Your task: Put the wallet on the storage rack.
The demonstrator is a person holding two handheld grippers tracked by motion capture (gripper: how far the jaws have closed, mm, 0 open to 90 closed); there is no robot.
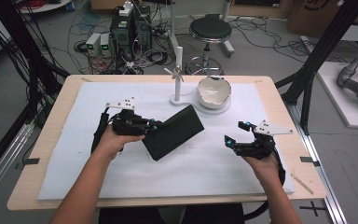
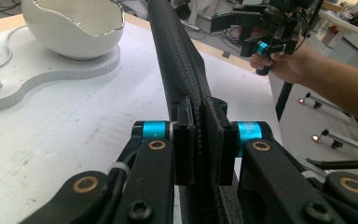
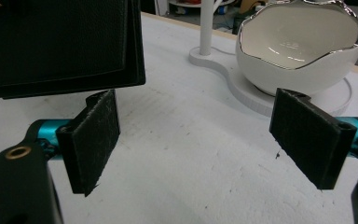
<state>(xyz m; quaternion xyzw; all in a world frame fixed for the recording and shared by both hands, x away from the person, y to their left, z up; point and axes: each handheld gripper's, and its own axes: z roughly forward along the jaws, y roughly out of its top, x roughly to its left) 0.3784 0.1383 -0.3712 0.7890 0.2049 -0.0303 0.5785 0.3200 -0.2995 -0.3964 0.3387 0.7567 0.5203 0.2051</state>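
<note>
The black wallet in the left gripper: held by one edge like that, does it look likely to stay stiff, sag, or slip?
The black wallet probably stays fairly stiff: it juts out from the left gripper without visible droop. Its pebbled, leather-like surface likely resists slipping between the padded jaws. The layered edges in the right gripper view suggest it could fall open if released.

Surfaces: grained black case, glazed bowl, matt pad on wood.

The black case (image 2: 182,60) looks like pebbled leather or leatherette — matt, finely textured. Left gripper (image 2: 199,144): rough black pads, glossy blue metal collars, brass-coloured rivets; the right gripper (image 3: 209,140) has fuzzy, worn pads. The white bowl (image 3: 303,51) is glossy ceramic with a shiny metallic rim. The white mat (image 1: 121,172) is matt and faintly speckled — over a pale wooden table (image 1: 32,191).
</note>
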